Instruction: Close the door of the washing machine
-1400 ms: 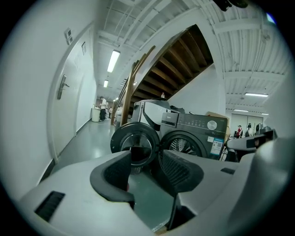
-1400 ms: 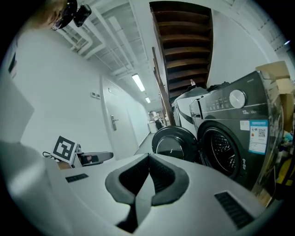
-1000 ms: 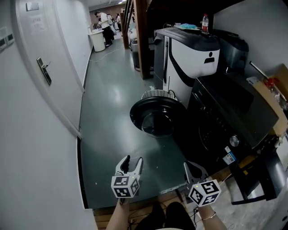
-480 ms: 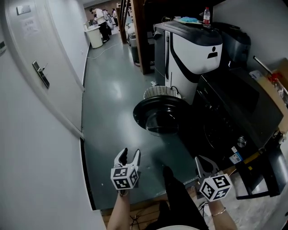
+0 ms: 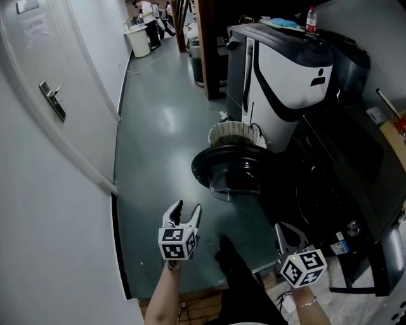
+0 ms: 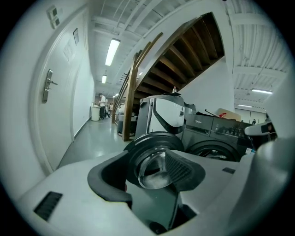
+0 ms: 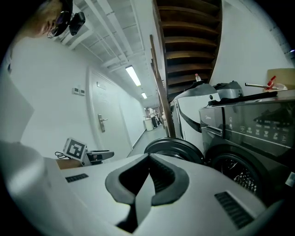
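Note:
The dark washing machine [image 5: 346,168] stands on the right with its round black door [image 5: 228,166] swung open over the green floor. In the left gripper view the door [image 6: 154,140] and its glass bowl lie straight ahead, with the drum opening [image 6: 214,152] to its right. My left gripper [image 5: 188,213] is open and empty, short of the door. My right gripper [image 5: 287,236] is shut on nothing, near the machine's front. In the right gripper view the door [image 7: 177,147] and drum opening [image 7: 235,173] lie beyond its tips [image 7: 147,157].
A white and black appliance [image 5: 285,70] stands behind the machine, with a white ribbed basket [image 5: 236,133] at its foot beside the door. A white room door [image 5: 57,101] lines the left wall. The person's dark leg [image 5: 238,273] steps between the grippers. People stand far down the corridor [image 5: 149,13].
Both grippers have travelled forward along the corridor toward the open door, which now sits nearer. The person's leg has stepped in between the grippers.

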Demonstrator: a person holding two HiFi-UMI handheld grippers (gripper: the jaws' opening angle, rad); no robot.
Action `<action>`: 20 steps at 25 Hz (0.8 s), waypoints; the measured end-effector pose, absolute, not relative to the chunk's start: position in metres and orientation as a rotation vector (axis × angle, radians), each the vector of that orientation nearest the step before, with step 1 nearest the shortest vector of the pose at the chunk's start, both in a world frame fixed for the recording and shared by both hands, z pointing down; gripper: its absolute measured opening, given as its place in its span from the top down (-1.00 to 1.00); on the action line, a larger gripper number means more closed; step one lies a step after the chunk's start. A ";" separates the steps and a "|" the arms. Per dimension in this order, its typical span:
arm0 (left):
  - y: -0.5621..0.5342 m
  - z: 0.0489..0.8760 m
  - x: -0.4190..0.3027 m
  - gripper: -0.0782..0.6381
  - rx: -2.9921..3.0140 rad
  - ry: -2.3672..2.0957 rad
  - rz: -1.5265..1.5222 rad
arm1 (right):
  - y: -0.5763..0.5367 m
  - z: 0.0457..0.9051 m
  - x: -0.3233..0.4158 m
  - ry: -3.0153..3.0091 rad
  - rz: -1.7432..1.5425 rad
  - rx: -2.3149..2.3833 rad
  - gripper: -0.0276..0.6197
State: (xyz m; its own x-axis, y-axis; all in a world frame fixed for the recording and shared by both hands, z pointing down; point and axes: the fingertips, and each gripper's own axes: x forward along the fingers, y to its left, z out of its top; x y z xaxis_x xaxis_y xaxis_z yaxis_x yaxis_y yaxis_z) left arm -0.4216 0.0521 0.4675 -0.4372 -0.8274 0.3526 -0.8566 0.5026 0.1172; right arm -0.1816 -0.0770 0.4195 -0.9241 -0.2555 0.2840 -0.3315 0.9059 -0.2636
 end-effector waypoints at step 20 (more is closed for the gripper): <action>-0.163 0.512 -0.603 0.07 1.529 -2.282 0.262 | -0.234 0.473 -0.333 -2.705 0.583 0.507 0.89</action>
State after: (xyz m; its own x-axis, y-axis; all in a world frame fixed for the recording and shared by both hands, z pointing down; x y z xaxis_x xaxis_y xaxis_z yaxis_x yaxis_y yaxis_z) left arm -0.6028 -0.1630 0.5118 -0.3363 -0.8480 0.4097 -0.9187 0.3911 0.0554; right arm -0.3327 -0.2345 0.4732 -0.8835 -0.2702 0.3826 -0.4038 0.8534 -0.3297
